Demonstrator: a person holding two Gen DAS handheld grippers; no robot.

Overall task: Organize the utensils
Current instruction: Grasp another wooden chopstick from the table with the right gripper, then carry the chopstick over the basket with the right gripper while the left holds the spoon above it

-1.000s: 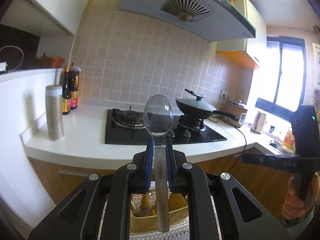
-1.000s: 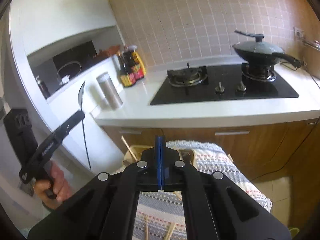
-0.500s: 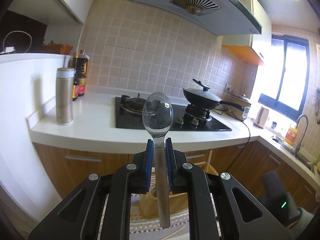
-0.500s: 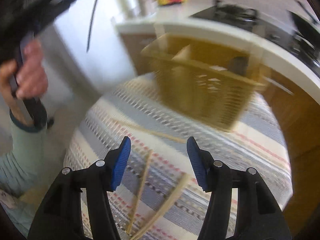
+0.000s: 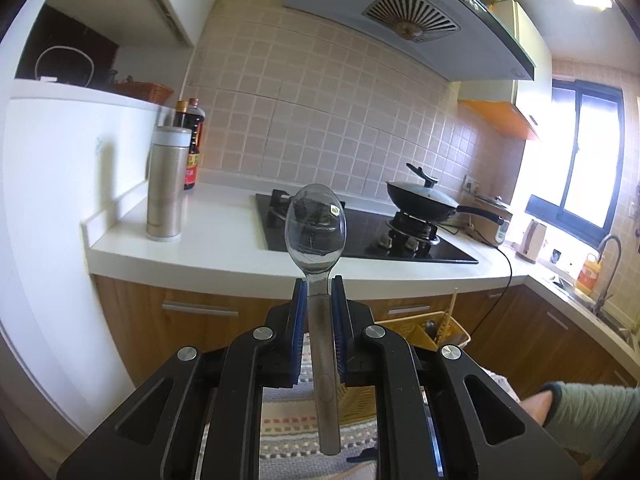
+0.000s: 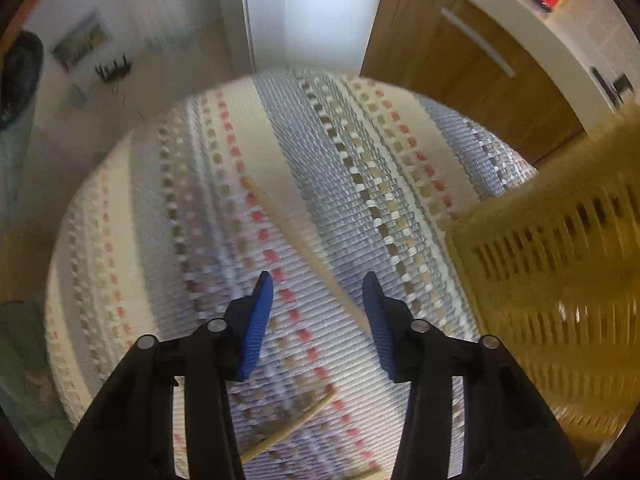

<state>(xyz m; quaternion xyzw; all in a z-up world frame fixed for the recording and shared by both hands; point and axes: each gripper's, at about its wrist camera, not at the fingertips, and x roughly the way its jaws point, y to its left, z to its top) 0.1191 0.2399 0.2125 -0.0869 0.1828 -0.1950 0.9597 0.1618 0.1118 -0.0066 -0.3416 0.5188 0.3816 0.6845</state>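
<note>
My left gripper (image 5: 317, 286) is shut on a metal spoon (image 5: 316, 232), bowl upright, held high in front of the kitchen counter. A yellow slotted basket (image 5: 424, 334) with utensils in it stands below, behind the fingers. My right gripper (image 6: 318, 284) is open and points down at the striped woven cloth (image 6: 224, 200). A wooden chopstick (image 6: 296, 236) lies on the cloth and runs between the open fingers. Another chopstick (image 6: 288, 432) lies lower, near the gripper body. The yellow basket (image 6: 560, 280) stands at the right of the cloth.
A white counter (image 5: 208, 248) carries a steel flask (image 5: 166, 188), sauce bottles (image 5: 192, 148), a black hob (image 5: 360, 236) and a lidded wok (image 5: 424, 196). Wooden cabinets (image 6: 460, 64) stand behind the cloth. A sink (image 5: 600, 304) is at the far right.
My right gripper opened, swung down toward the cloth and closed in over a chopstick. My left gripper kept the spoon and shifted left, so the basket now shows to the right.
</note>
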